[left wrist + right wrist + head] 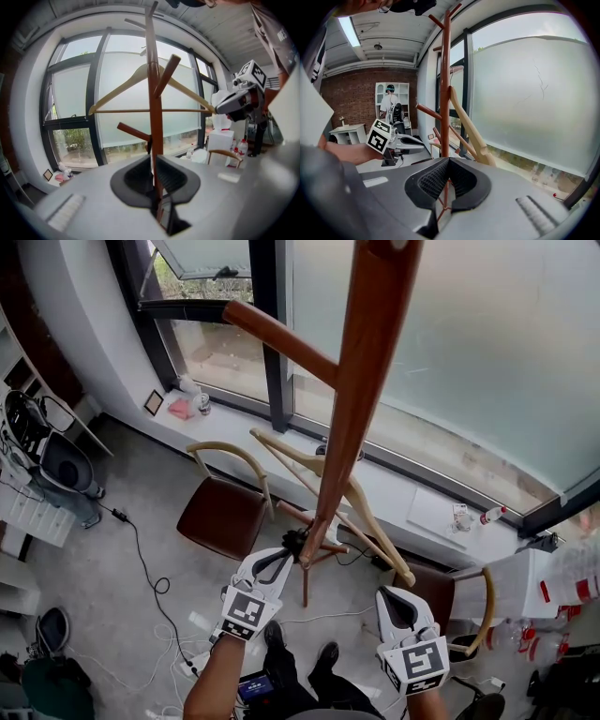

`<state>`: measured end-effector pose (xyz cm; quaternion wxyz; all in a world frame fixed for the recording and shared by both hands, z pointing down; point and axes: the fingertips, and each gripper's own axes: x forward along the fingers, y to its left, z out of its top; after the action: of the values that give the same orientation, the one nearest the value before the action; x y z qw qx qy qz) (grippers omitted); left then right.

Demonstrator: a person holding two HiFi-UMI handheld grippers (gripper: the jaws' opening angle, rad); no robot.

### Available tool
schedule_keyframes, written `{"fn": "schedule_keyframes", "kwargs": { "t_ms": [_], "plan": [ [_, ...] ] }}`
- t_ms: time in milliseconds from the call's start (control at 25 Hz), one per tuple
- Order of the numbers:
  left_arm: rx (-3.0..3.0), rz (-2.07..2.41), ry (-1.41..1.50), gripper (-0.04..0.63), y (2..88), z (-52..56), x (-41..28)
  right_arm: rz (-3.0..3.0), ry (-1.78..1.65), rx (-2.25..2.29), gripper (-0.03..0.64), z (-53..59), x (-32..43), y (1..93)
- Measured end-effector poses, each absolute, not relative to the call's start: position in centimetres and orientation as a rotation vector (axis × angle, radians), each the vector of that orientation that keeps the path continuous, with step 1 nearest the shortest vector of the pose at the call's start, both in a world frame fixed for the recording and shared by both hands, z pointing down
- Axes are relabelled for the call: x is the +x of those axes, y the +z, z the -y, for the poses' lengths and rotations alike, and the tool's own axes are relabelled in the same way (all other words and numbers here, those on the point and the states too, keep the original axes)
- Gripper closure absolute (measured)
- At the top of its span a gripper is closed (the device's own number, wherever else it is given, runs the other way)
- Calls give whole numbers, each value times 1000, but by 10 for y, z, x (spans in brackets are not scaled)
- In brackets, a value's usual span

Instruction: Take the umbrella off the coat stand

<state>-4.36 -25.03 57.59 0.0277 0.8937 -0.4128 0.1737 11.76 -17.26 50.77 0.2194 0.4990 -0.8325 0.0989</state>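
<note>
Brown chair seat (221, 514) far left, pale bent-wood back, on a grey floor (112, 587) with a black cable (141, 559) trailing over it. Behind it runs the white window sill (412, 486), under frosted panes.

Left gripper (293, 545): held low, its tips just beside the lower pole of the coat stand (361, 381), on the pole's left. Whether it touches the pole, cannot tell from the head view. In the left gripper view its pads stand a narrow slit apart, and the pole shows through that slit, beyond the tips; nothing is clamped.

Coat stand: reddish-brown wood, centre of the head view, rising toward the camera in front of the window, with one peg slanting up to the left. A pale wooden hanger (361, 512) hangs on it (in the left gripper view it spreads wide across the pole, high up).

Umbrella: cannot pick it out in any view.

Right gripper (389, 596): right of the pole and well apart from it, lower in the head view than the left one. In the right gripper view its tips meet, nothing between them; the pole stands straight ahead beyond them, and the left gripper shows off to that view's left.

Far right on the sill, a small spray bottle (492, 514). A second chair (469, 601) stands below it.
</note>
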Motion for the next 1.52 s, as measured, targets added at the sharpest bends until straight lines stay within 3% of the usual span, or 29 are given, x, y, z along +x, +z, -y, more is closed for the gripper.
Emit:
{"fn": "schedule_keyframes", "kwargs": {
  "t_ms": [520,1080,1400,1520],
  "plan": [
    [2737,1232,595,501,632,276,-37,2243,313,1359,615,159,117,539],
    [2776,1117,669,336,688,309,-16,2192,358,1360,615,151,122,568],
    [2903,955,603,324,697,315,-3,2157,386,1360,615,145,130,582],
    [2939,866,580,359,699,313,2,2148,392,1359,615,144,131,586]
  ]
}}
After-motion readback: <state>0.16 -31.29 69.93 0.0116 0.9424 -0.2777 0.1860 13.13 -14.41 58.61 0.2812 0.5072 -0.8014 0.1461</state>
